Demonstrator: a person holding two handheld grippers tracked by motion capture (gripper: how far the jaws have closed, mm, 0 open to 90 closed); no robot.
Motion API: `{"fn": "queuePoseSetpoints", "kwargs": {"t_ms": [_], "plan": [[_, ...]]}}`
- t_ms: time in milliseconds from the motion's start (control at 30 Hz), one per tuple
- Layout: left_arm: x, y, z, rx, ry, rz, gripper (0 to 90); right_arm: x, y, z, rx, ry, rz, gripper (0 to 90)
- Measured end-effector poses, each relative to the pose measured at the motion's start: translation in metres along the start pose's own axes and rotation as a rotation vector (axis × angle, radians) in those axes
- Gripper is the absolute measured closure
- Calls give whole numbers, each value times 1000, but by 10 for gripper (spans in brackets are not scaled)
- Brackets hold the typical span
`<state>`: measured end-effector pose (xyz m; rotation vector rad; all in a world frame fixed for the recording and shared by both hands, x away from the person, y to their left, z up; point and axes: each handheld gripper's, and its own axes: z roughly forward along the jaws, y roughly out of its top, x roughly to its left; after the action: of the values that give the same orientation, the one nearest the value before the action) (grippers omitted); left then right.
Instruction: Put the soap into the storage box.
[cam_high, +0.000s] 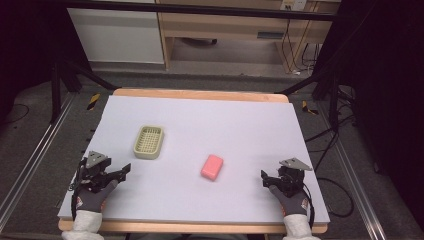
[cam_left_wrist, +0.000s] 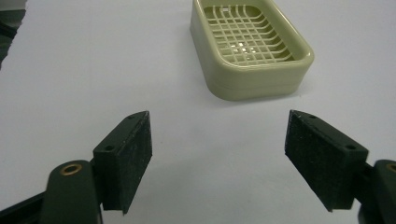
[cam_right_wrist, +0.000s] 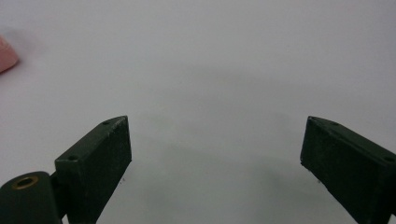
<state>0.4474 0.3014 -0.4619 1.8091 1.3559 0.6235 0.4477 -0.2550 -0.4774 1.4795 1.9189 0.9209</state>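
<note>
A pale green soap dish (cam_high: 149, 141) with a slotted grid floor sits left of the table's middle; it is empty. In the left gripper view the soap dish (cam_left_wrist: 251, 46) lies ahead and slightly right of the jaws. A pink bar of soap (cam_high: 212, 166) rests flat near the middle, apart from the dish. My left gripper (cam_high: 126, 170) is low at the front left, open, nothing between its pads (cam_left_wrist: 128, 158). My right gripper (cam_high: 263, 178) is at the front right, open and empty, with the pink soap's corner (cam_right_wrist: 5, 55) far off to its left.
The white table top (cam_high: 240, 125) has a wooden rim (cam_high: 200, 94) along its far edge. Beyond it are a grey floor, black frame legs, cables and wooden furniture. Metal rails run along both sides of the table.
</note>
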Motion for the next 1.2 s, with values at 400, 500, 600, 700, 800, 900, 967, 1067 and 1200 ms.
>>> {"fn": "queuePoseSetpoints", "kwargs": {"t_ms": [400, 500, 600, 700, 800, 900, 967, 1067, 1200], "plan": [[-11, 4, -2, -7, -40, 4, 252, -2, -1, -1, 3, -23, -6, 80], [-14, 5, -1, -5, -49, 11, 255, -1, -2, 0, 4, -25, -16, 80], [-18, 6, -2, -3, -58, 24, 257, -1, -2, 0, 5, -28, -15, 80], [-22, 6, -1, -3, -68, 25, 257, -2, -2, 0, 8, -32, -16, 79], [-25, 7, -2, -3, -77, 31, 256, -3, -2, 0, 7, -33, -14, 75], [-27, 8, -1, -2, -83, 35, 255, -3, -3, 0, 11, -32, -15, 75], [-30, 10, -1, -1, -87, 45, 255, -1, -3, 0, 13, -30, -11, 75], [-33, 12, -1, -5, -93, 56, 255, -1, -3, 0, 12, -30, -12, 75], [-39, 15, -1, -5, -95, 76, 252, 0, -3, 0, 10, -30, -18, 74]]}}
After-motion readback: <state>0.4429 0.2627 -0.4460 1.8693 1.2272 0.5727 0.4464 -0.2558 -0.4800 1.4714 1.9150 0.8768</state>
